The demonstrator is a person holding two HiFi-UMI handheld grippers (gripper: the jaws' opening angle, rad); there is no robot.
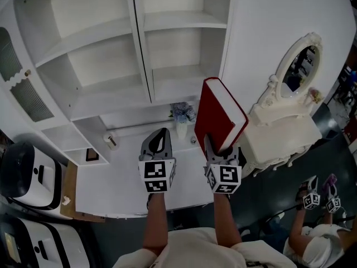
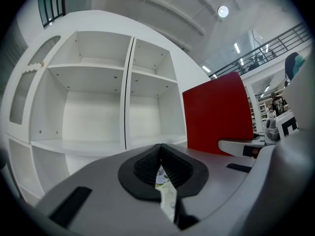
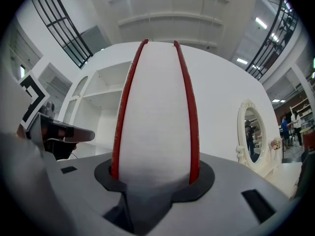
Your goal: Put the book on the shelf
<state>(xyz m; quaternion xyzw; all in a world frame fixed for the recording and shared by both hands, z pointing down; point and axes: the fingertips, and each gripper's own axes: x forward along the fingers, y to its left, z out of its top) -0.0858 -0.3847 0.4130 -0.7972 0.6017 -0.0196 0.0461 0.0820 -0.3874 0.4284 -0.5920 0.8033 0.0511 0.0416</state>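
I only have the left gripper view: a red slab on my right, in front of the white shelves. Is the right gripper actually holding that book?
Observer: Yes. In the right gripper view the right gripper is shut on the red book, with the page edge facing the camera and a cover against each jaw.
Operator: Is it on a shelf yet?
Observer: No. The head view shows it held up, tilted, in front of the shelf unit, whose compartments are all bare.
Operator: Anything below it I should watch?
Observer: A small vase of flowers stands at the back of the white desk, just left of the book.
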